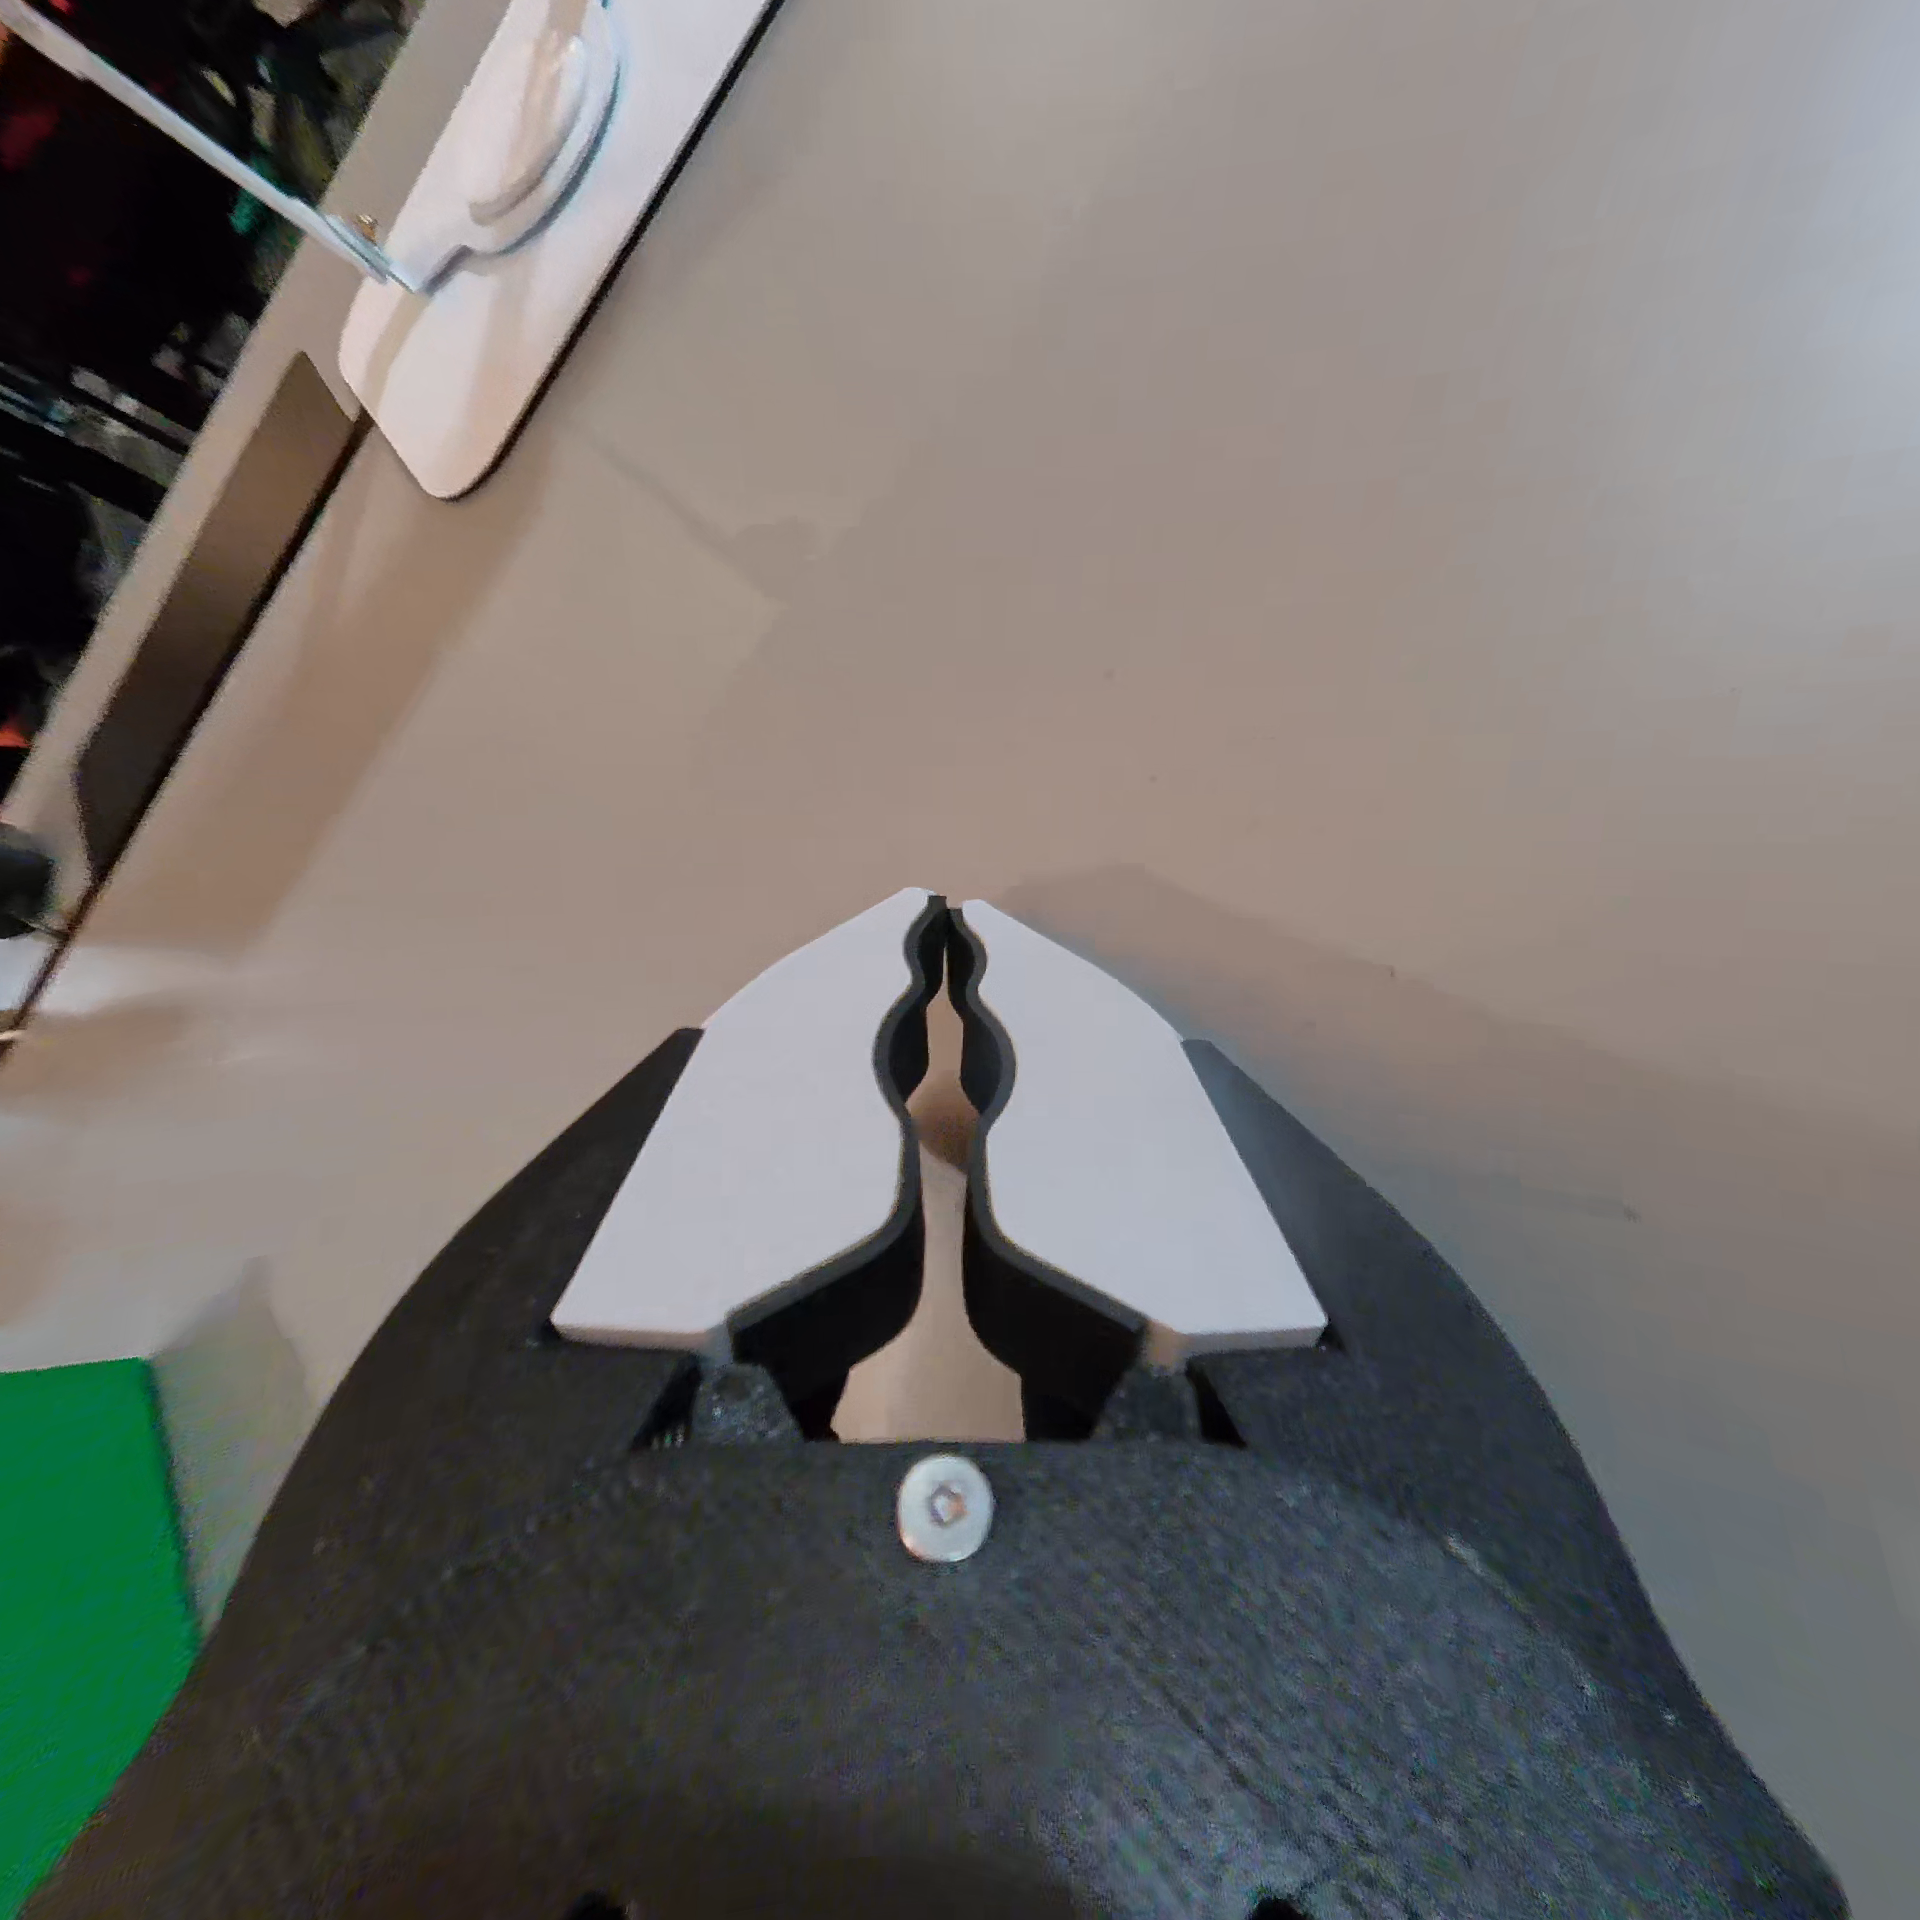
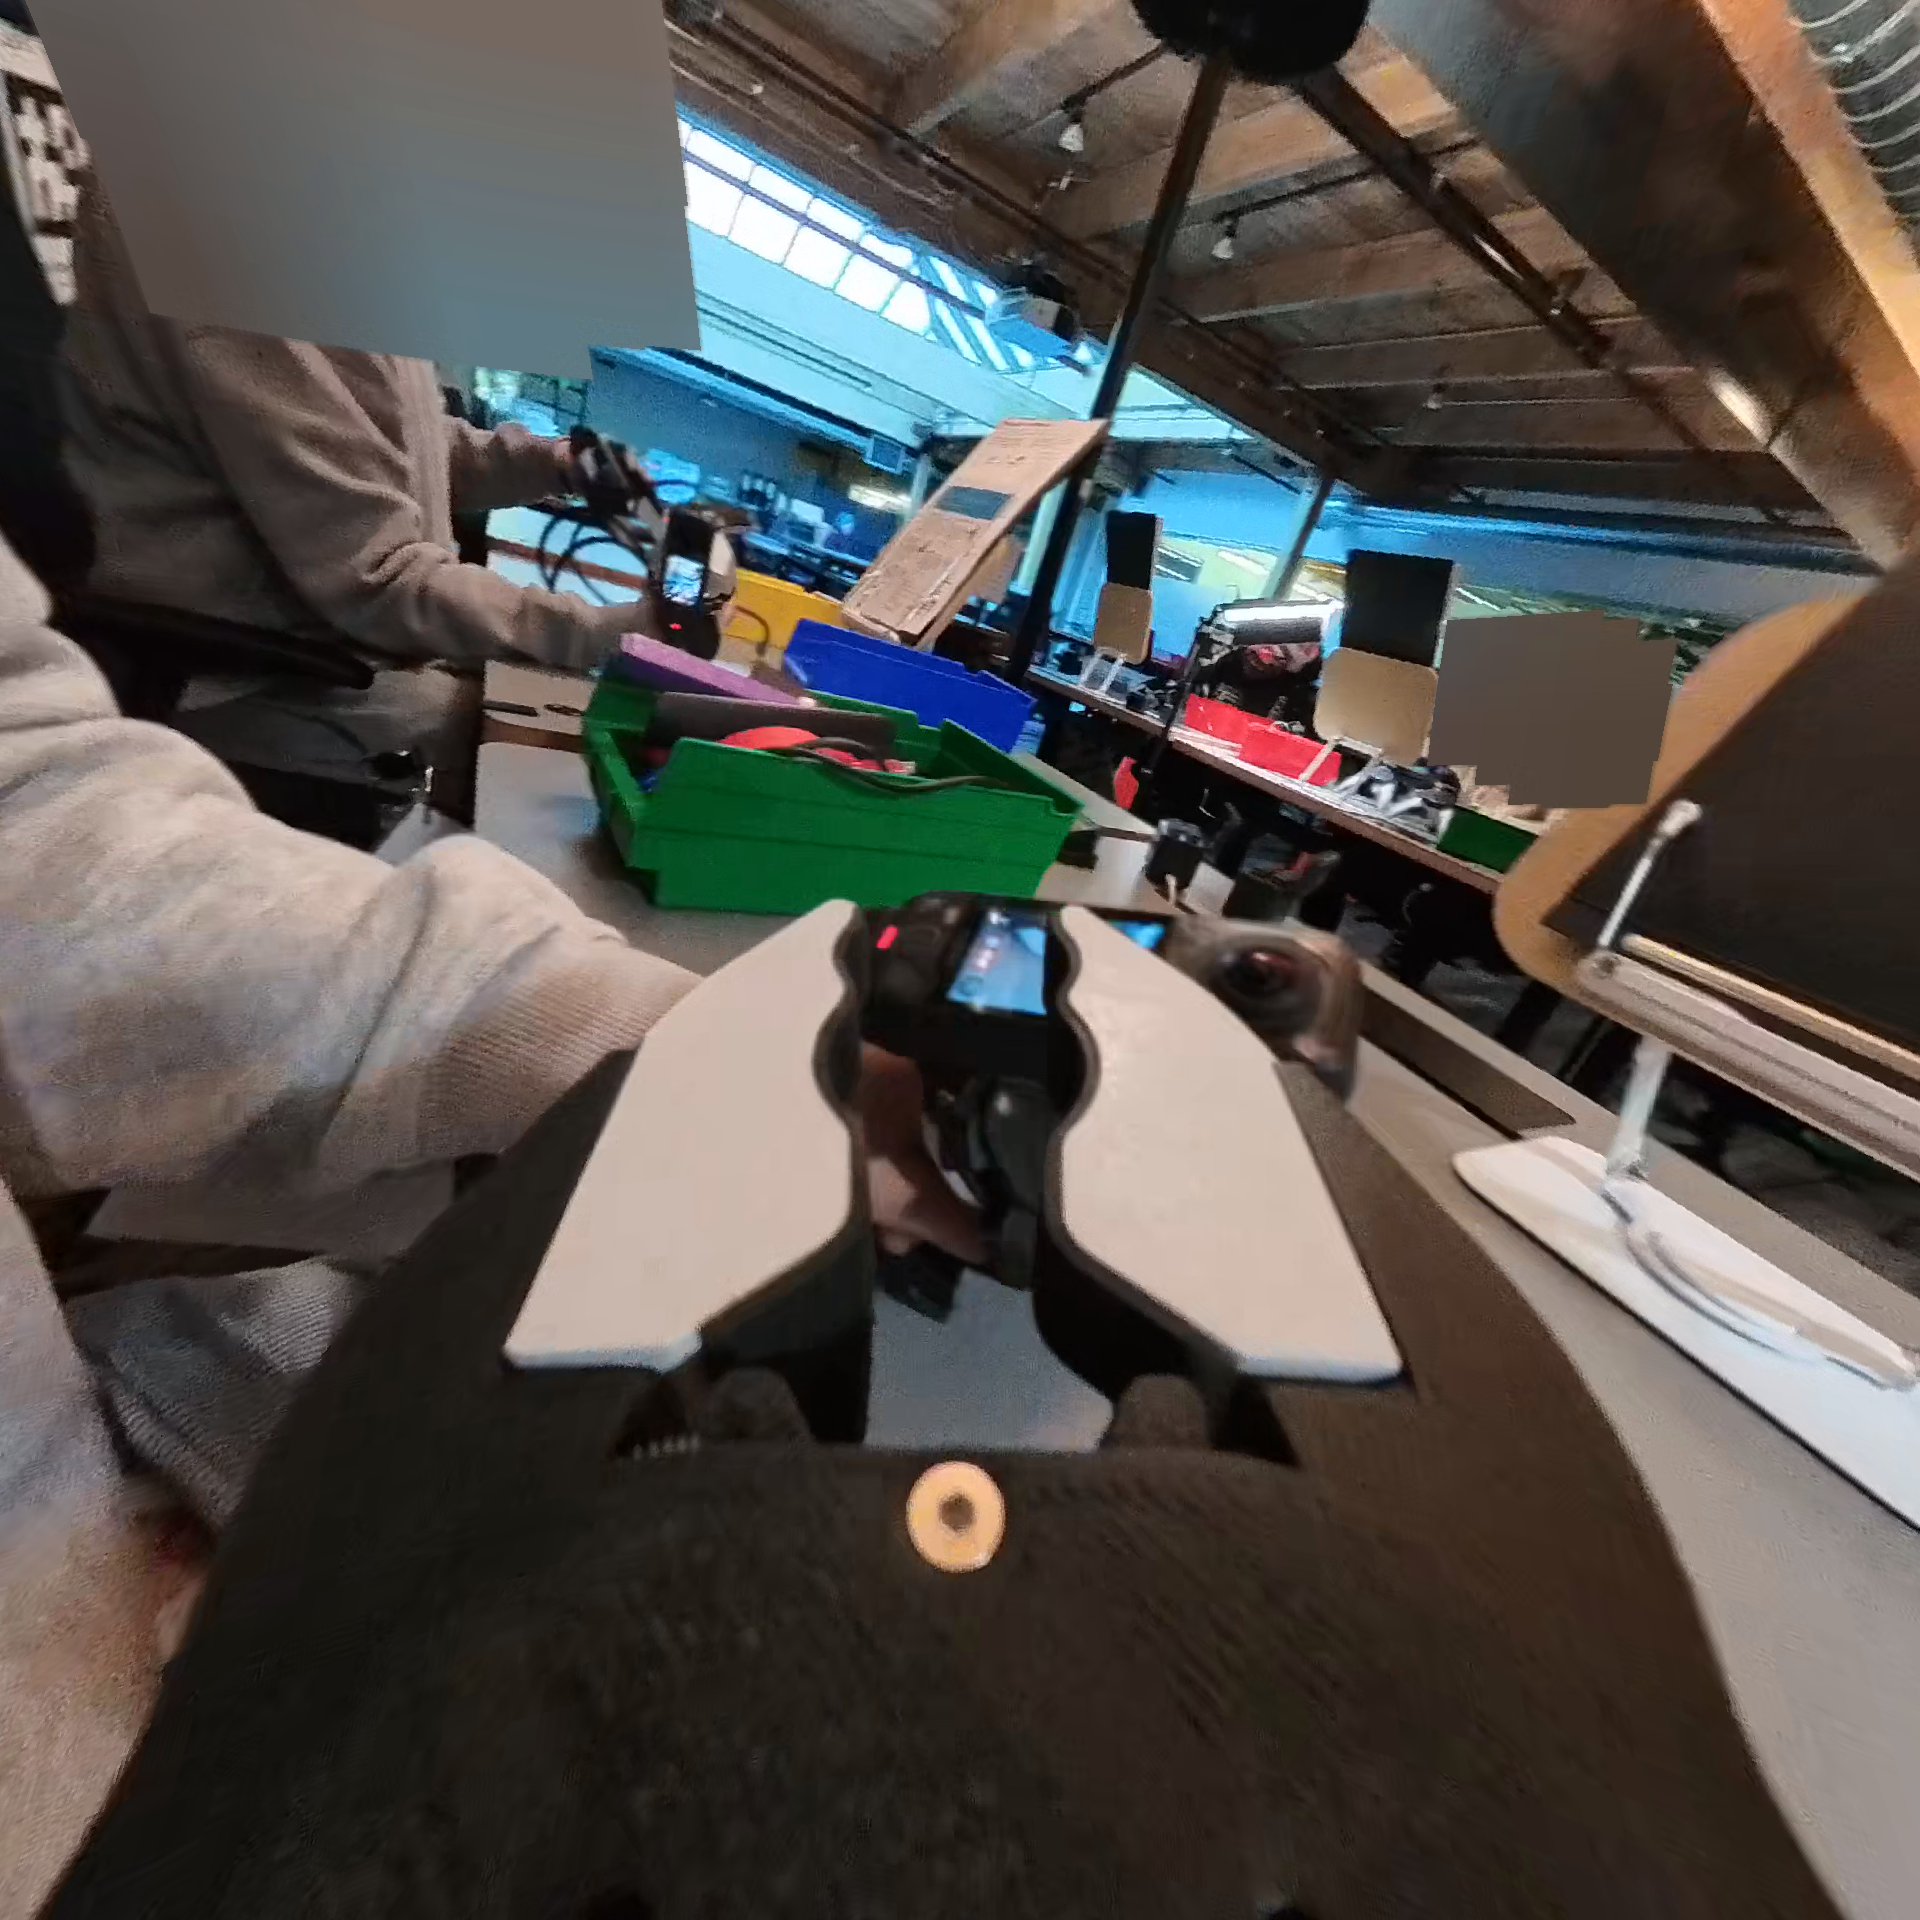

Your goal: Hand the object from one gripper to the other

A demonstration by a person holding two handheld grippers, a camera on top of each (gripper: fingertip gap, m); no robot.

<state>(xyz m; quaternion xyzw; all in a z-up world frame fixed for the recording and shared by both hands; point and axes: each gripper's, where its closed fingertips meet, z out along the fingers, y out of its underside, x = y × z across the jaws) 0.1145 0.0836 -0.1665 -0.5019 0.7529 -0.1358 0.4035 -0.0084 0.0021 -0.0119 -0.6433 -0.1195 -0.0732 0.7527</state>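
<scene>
In the left wrist view my left gripper (image 1: 945,910) is shut with its tips touching and nothing between them, low over a bare beige table (image 1: 1299,540). In the right wrist view my right gripper (image 2: 961,920) is open with a wide gap between its white fingers (image 2: 727,1122). Behind that gap I see the back of the left hand-held gripper unit (image 2: 997,971), with its small lit screen and its round camera lens (image 2: 1273,982), held by a hand in a grey sleeve (image 2: 312,997). No object for handing over shows in either view.
A white monitor stand base (image 1: 488,312) lies at the table's far left; it also shows at the right in the right wrist view (image 2: 1662,1278). A green bin (image 2: 842,831) with items and a blue bin (image 2: 904,675) stand behind. Another person (image 2: 312,520) sits at the back left.
</scene>
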